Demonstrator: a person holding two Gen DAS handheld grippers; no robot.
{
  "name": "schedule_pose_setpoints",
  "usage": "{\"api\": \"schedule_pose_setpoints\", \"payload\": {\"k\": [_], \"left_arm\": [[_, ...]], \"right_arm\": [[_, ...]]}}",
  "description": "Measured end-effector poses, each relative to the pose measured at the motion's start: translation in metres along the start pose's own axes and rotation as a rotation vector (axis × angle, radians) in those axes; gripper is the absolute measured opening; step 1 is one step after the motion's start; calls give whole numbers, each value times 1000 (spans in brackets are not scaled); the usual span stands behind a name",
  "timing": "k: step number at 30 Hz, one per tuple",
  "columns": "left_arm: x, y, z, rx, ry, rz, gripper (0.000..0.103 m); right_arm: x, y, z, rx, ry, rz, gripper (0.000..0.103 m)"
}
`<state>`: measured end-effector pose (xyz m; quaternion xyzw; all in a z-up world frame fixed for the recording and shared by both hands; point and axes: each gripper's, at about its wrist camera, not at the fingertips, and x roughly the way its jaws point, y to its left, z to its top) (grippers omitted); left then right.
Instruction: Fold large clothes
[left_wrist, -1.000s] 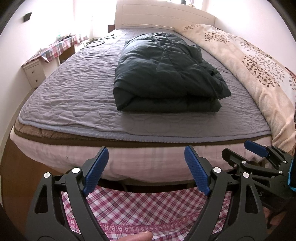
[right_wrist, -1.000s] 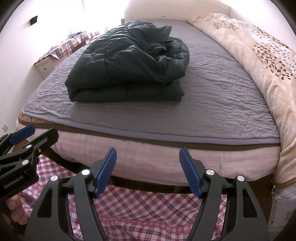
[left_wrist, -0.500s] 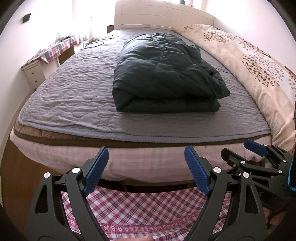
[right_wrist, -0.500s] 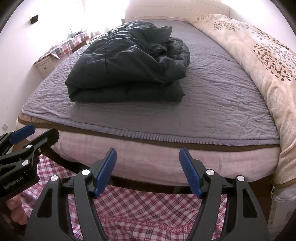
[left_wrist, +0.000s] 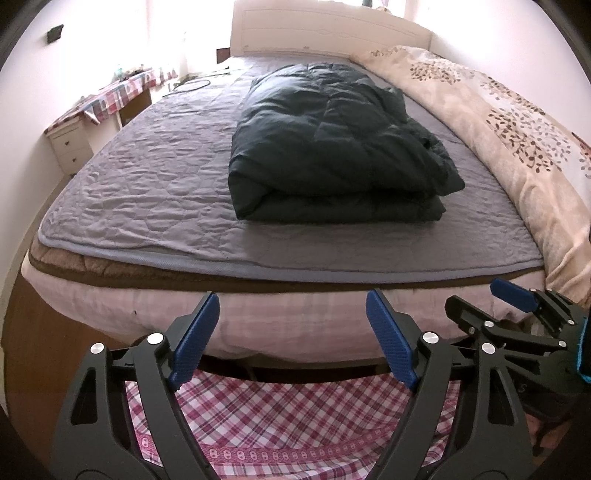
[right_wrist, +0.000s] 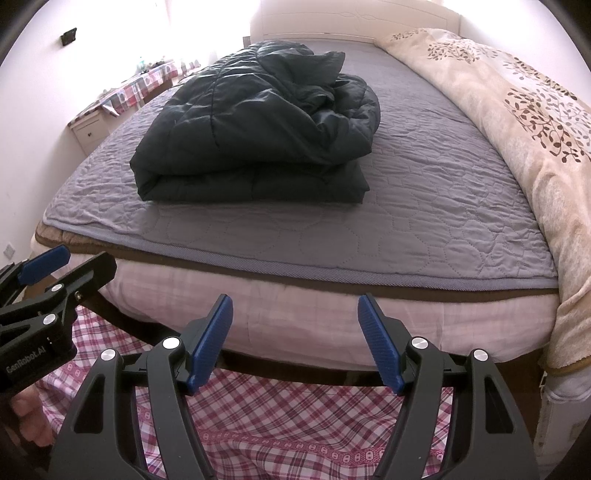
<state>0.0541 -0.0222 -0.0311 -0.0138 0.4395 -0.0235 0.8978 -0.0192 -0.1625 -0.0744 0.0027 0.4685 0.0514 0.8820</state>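
At the far left of both views a low white drawer unit (left_wrist: 70, 142) stands against the wall, and beside it a counter (left_wrist: 122, 94) draped in a checked cloth carries small items too blurred to make out. The bed (left_wrist: 295, 317) fills the middle, covered by a quilted grey bedspread (left_wrist: 147, 184), with a pale headboard (left_wrist: 325, 33) at the far end. On that bedspread lies the dark padded coat (left_wrist: 325, 144), folded into a thick stack with its fold facing the foot of the bed; from the right wrist view its upper layer (right_wrist: 266, 110) bunches up loosely at the right. The coat sits toward the middle of the bed, well apart from both tools. The left hand-held gripper (left_wrist: 291, 339) hangs in front of the foot of the bed with its blue pads spread wide and nothing between them, above a pink checked cloth (left_wrist: 288, 417) below the mattress edge. In its view the right hand-held gripper (left_wrist: 487, 306) shows at the lower right, seen from the side. The right wrist view shows the right hand-held gripper's own pads wide apart and bare too, touching nothing, with the left tool at the lower left edge and part of a hand (right_wrist: 29, 417) beneath it. Along the right side of the bed runs a cream blanket (left_wrist: 509, 122) printed with brown leafy branches, draped over the corner.
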Motion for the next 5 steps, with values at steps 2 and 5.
{"api": "schedule_pose_setpoints", "payload": {"k": [2, 5], "left_arm": [[1, 1, 0, -2, 4, 1, 81], [2, 1, 0, 1, 3, 1, 81]], "right_arm": [[0, 0, 0, 0, 1, 0, 69], [1, 0, 0, 0, 1, 0, 69]]}}
